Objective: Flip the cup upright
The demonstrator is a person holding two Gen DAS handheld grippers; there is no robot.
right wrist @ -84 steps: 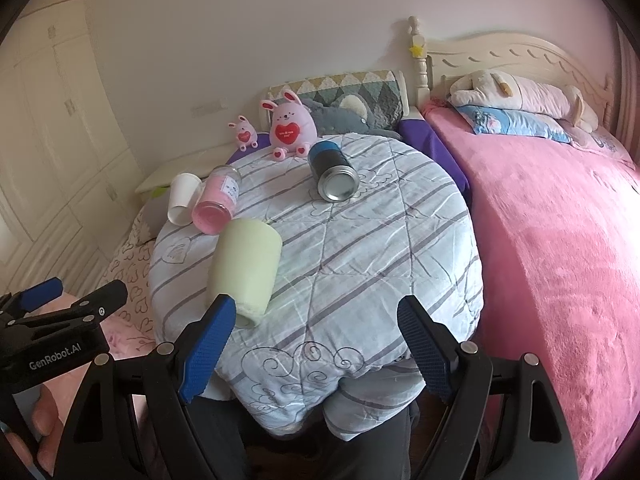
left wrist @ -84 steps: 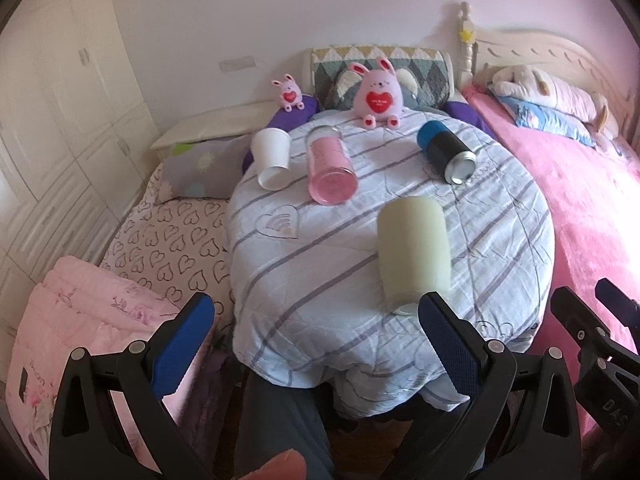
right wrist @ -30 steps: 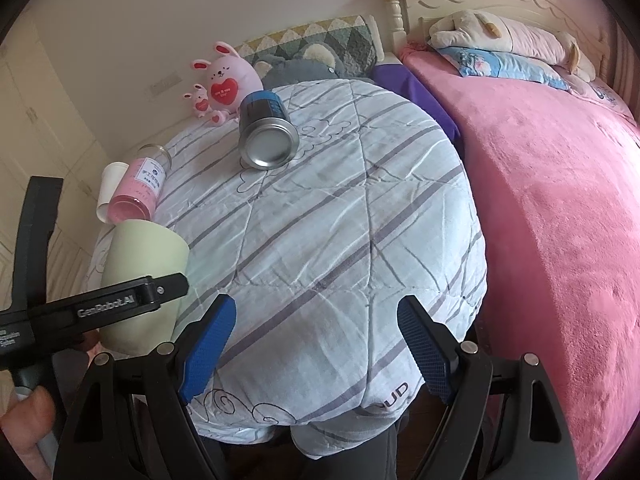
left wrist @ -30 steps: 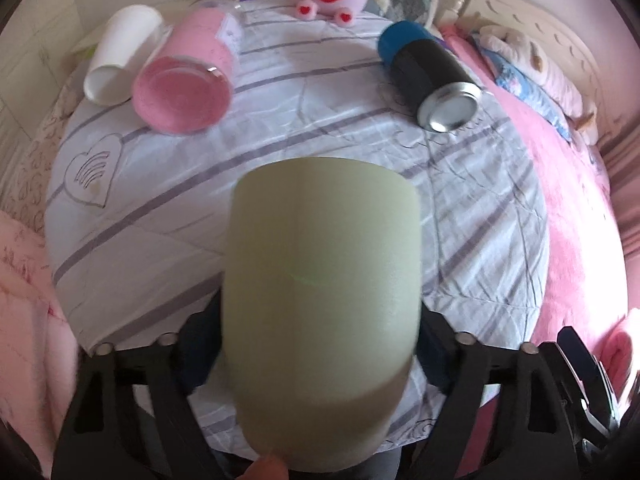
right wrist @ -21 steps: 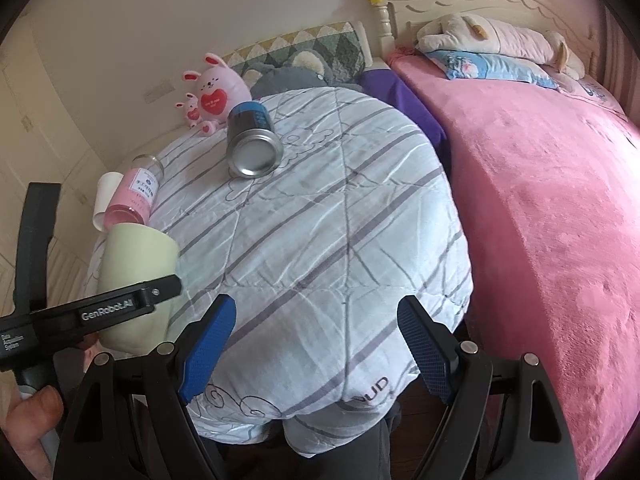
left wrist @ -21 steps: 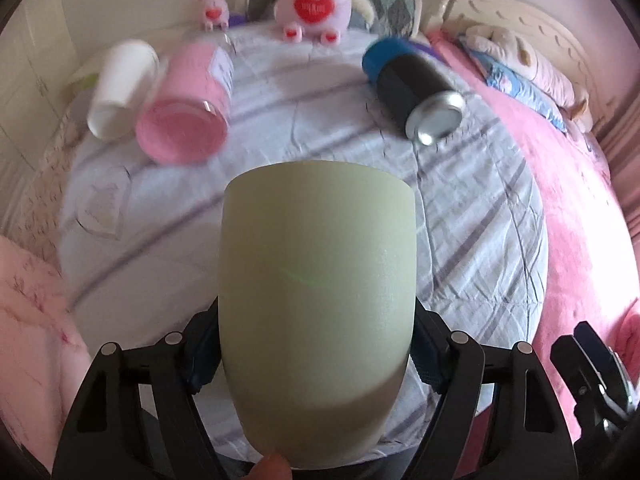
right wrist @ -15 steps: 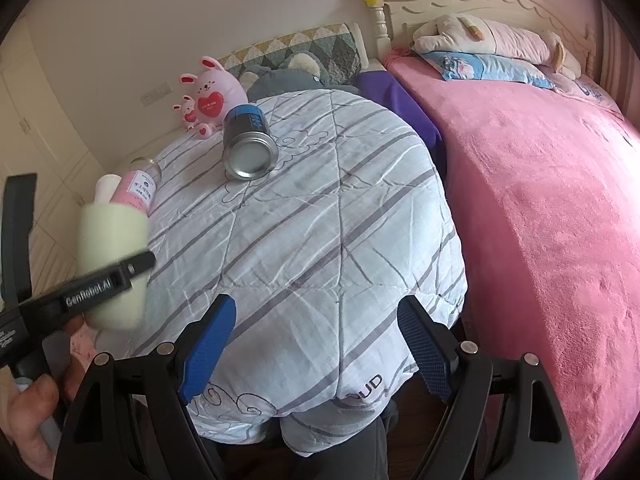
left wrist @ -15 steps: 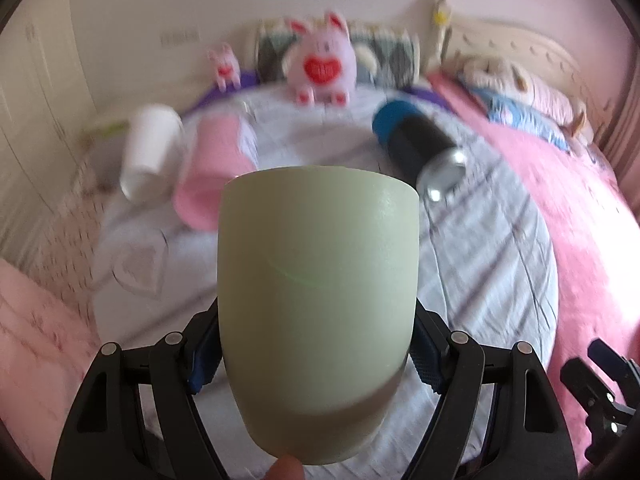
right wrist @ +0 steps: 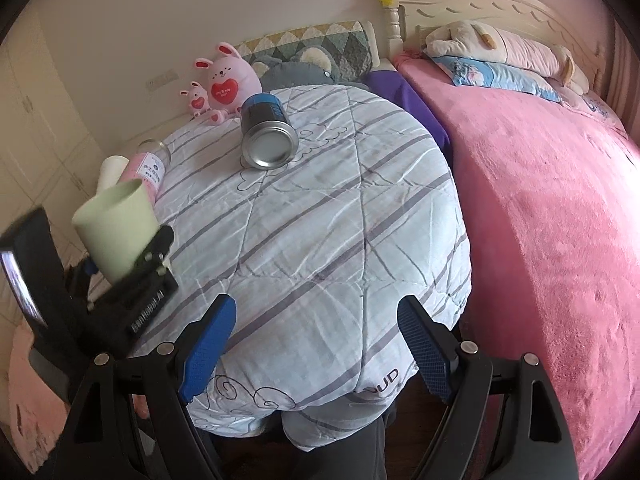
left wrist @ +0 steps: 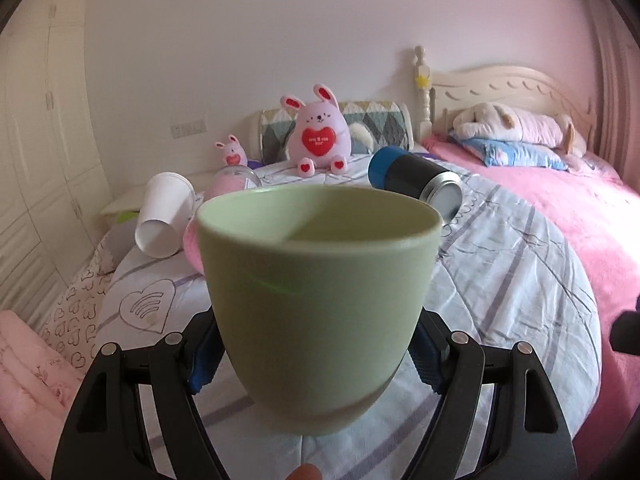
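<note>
The green cup (left wrist: 316,304), clenched by the left tool (left wrist: 316,344) at the worktop's (right wrist: 320,220) 9 o'clock edge, has been turned mouth-up from lying and awaits setting down; the right tool (right wrist: 316,344) is held released.

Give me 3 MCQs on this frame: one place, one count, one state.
1. Where is the pale green plastic cup?
A. lying on the striped quilt
B. between the left gripper's fingers
C. on the pink bed

2. How many pink bunny plush toys sit at the far edge of the striped quilt?
A. one
B. two
C. four

3. How is the blue-and-black metal can resting?
A. upright
B. lying on its side
C. held by the right gripper

Answers: 1 B, blue pads press its sides; 2 B, a large bunny and a small bunny; 3 B, its silver end faces the camera.
</note>
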